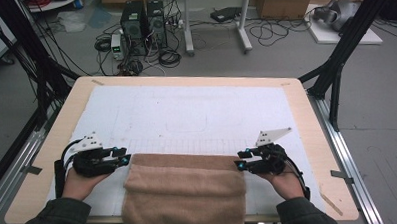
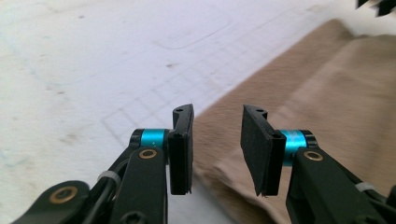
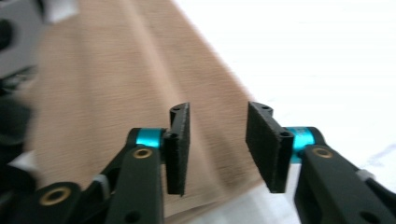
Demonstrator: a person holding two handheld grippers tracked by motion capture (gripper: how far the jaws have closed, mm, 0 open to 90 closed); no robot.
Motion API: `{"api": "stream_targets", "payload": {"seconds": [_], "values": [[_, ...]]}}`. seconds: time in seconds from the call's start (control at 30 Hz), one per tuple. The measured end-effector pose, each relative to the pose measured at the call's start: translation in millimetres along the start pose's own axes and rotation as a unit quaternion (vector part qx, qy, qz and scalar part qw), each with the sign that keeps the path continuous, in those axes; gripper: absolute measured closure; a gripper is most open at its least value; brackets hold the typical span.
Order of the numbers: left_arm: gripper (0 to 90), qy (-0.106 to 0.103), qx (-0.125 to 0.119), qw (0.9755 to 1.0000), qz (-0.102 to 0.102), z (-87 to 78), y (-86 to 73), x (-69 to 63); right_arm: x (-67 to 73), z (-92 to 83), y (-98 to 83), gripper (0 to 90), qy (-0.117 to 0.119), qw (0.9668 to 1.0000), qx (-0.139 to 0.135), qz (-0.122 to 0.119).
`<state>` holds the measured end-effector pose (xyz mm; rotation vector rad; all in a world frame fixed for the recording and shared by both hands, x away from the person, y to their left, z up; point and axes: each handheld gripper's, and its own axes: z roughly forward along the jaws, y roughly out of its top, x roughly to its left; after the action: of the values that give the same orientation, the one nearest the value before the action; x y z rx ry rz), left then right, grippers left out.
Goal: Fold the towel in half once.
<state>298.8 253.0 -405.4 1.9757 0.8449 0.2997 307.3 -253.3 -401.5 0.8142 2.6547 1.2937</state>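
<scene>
A tan towel (image 1: 185, 187) lies folded at the table's near edge, its front part hanging over the edge. At the towel's left end my left gripper (image 1: 125, 160) stands open, its pads apart above the cloth's edge (image 2: 219, 140) and nothing pinched between them. My right gripper (image 1: 239, 159) is at the towel's right end, also open, with the towel (image 3: 116, 93) lying below and beyond its jaws. A hand holds each gripper from the near side.
A white mat (image 1: 186, 117) with faint drawn outlines covers the wooden table (image 1: 307, 118). Beyond the table are computer towers (image 1: 143, 26), cables on the floor and black frame struts (image 1: 344, 52) at both sides.
</scene>
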Motion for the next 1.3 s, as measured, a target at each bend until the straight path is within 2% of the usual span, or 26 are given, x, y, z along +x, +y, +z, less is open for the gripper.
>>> {"api": "stream_targets", "payload": {"seconds": [0.07,0.13,0.17,0.23,0.3,0.4,0.5,0.53,0.6,0.63,0.67,0.77,0.83,0.9,1.07,1.17,1.23,1.3], "values": [[62.2,0.013,0.018,0.9997,0.006,11.1,1.5,3.3,-8.6,7.8,1.5,53.8,-0.006,1.0,0.004,-0.001],[59.1,0.011,0.032,0.9994,0.004,22.1,2.1,5.8,-14.5,16.6,1.1,50.2,-0.011,0.9999,0.012,0.001],[58.1,0.015,0.042,0.9989,0.012,27.3,1.8,6.1,-16.9,21.1,0.2,48.7,-0.012,0.9998,0.015,0.005],[54.6,0.016,0.062,0.9979,0.012,37.2,-0.3,8.7,-20.3,28.2,-2.4,48.4,-0.014,0.9997,0.021,0.007],[53.1,0.022,0.089,0.9957,0.011,45.8,-3.5,12.0,-23.8,33.8,-5.8,47.4,-0.017,0.9995,0.024,0.008],[51.3,0.016,0.094,0.9954,-0.001,51.5,-7.0,17.1,-27.5,41.1,-10.3,46.9,-0.008,0.999,0.041,0.017],[52.9,0.013,0.094,0.9955,0.0,51.5,-7.2,16.4,-28.4,42.6,-12.6,48.4,-0.008,0.9992,0.037,0.013],[54.7,0.011,0.095,0.9954,0.003,51.1,-7.1,14.9,-28.2,42.5,-12.9,50.3,-0.009,0.9992,0.036,0.012],[67.6,-0.006,0.098,0.9951,0.011,50.8,-7.2,12.6,-27.0,42.6,-13.3,57.8,-0.001,0.9993,0.038,0.008],[71.5,-0.01,0.098,0.995,0.014,50.9,-6.8,11.3,-26.1,42.9,-13.0,65.1,0.0,0.9992,0.038,0.007],[76.6,-0.011,0.099,0.9948,0.02,50.8,-6.5,10.7,-26.1,43.3,-12.6,74.0,0.018,0.9989,0.042,0.007],[84.1,-0.006,0.101,0.9946,0.024,50.0,-4.8,9.2,-23.9,43.2,-8.6,82.4,0.025,0.9983,0.052,-0.003],[85.3,0.008,0.097,0.9947,0.034,49.5,-2.0,8.8,-24.0,42.1,-4.5,83.4,0.022,0.9982,0.056,-0.008],[85.9,0.018,0.077,0.9966,0.023,49.1,3.3,13.1,-25.7,40.8,0.5,84.0,0.012,0.9982,0.058,-0.012],[86.3,0.036,0.051,0.998,0.001,56.5,29.7,28.3,-42.6,33.7,23.8,84.5,-0.021,0.9988,0.043,-0.011],[86.3,0.056,0.033,0.9979,0.003,60.5,54.7,39.3,-62.0,25.8,41.5,84.6,-0.035,0.9991,0.023,0.003],[86.4,0.066,0.015,0.9977,0.001,62.1,75.3,46.5,-76.1,21.1,55.1,84.6,-0.043,0.9988,0.02,0.009],[86.4,0.081,0.011,0.9966,0.008,64.7,97.7,53.3,-88.1,16.1,70.0,84.7,-0.055,0.9983,0.018,0.007]]}}
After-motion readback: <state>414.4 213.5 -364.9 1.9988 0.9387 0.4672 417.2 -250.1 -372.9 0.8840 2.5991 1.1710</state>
